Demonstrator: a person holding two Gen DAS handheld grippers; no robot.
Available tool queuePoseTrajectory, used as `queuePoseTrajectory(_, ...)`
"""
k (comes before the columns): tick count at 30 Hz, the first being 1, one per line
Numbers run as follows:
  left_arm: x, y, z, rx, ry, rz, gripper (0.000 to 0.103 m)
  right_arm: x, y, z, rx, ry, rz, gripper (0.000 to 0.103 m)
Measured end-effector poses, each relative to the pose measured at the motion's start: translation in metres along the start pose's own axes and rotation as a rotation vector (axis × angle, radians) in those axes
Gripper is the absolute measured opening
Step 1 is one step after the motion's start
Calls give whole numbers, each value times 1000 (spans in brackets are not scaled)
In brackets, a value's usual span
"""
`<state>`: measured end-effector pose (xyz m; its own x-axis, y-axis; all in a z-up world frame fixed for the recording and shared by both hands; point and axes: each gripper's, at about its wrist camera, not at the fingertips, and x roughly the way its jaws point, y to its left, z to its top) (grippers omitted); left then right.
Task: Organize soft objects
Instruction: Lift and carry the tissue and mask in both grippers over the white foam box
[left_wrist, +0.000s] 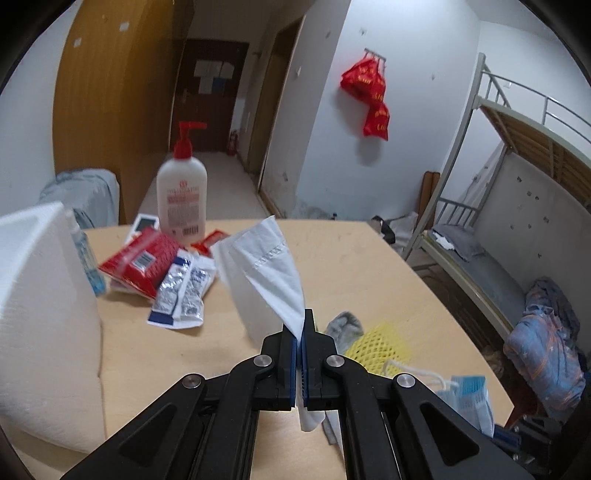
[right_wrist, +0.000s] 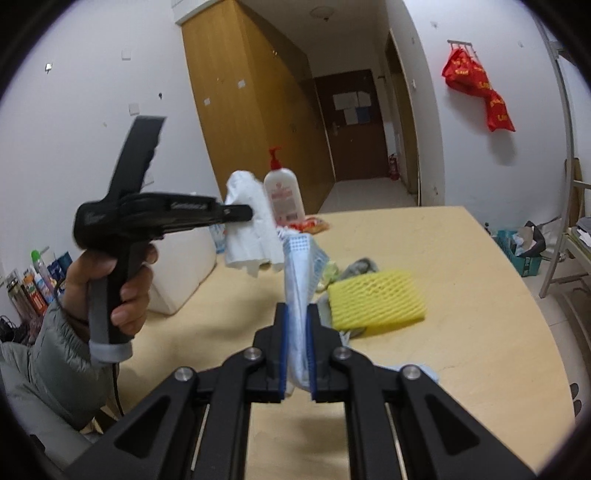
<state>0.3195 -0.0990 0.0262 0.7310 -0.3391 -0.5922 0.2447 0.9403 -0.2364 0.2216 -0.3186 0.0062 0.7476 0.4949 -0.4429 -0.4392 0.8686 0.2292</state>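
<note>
Pale wooden tabletop (left_wrist: 369, 258) carries clutter; above it the left gripper (left_wrist: 300, 354) pinches a white tissue (left_wrist: 266, 266), fingers closed, while the right gripper (right_wrist: 296, 350) clamps a blue face mask (right_wrist: 297, 280). Both lifted mid-carry; next likely placing them together.

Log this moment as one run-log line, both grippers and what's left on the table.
left gripper: shut on white tissue, lifted | right gripper: shut on blue face mask, lifted | on table: yellow foam net, grey sock
</note>
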Motion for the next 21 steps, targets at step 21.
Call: queuePoseTrajectory(21, -104, -28, -15, 145, -182, 26, 1, -51, 28, 14, -16, -157, -60, 11)
